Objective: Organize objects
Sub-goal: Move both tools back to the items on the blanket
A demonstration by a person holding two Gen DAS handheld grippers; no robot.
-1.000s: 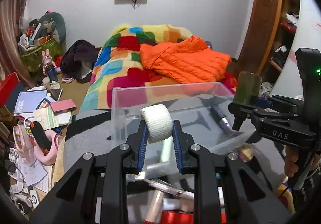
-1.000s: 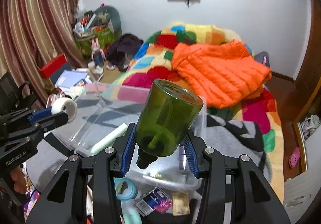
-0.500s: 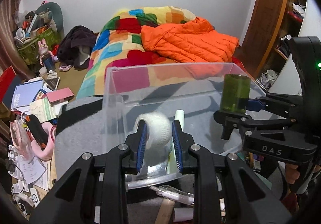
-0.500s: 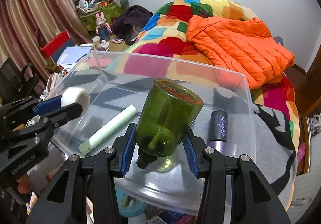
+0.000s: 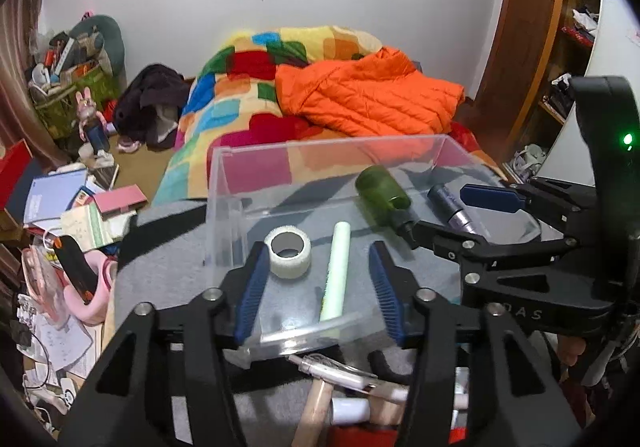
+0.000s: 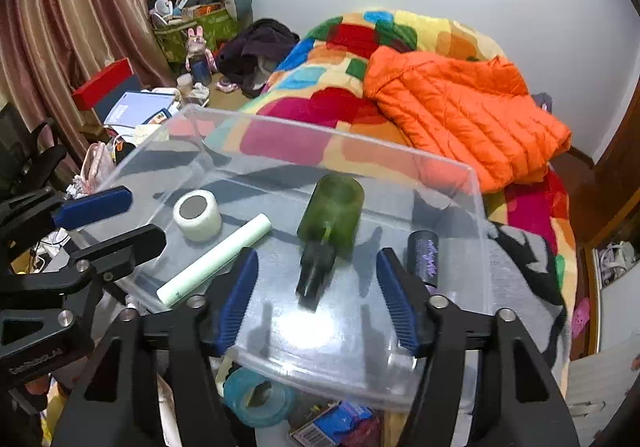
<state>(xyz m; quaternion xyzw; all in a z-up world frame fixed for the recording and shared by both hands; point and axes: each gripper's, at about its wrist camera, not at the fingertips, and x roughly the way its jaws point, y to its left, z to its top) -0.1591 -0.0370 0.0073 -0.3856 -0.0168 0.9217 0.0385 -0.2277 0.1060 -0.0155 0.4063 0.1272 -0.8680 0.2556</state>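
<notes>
A clear plastic bin [image 5: 224, 203] [image 6: 476, 231] stands on a grey cover. Inside lie a white tape roll [image 5: 288, 251] [image 6: 197, 215], a pale green tube [image 5: 336, 273] [image 6: 214, 259], a green bottle [image 5: 384, 195] [image 6: 332, 213] on its side and a dark purple tube [image 5: 452, 207] [image 6: 424, 253]. My left gripper [image 5: 318, 287] is open and empty just above the bin's near edge, behind the tape roll. My right gripper [image 6: 318, 299] is open and empty above the bin, just behind the green bottle.
Loose items lie below the bin's near edge: a teal tape roll [image 6: 258, 399], a small packet [image 6: 332, 423], a wooden handle [image 5: 314, 411] and a white pen [image 5: 344, 375]. A bed with a colourful quilt [image 5: 256, 95] and orange jacket [image 5: 368, 95] lies beyond. Floor clutter [image 5: 60, 207] is at left.
Both grippers opened. The white tape roll dropped from the left gripper into the bin, and the green bottle dropped from the right gripper and now lies on its side in the bin.
</notes>
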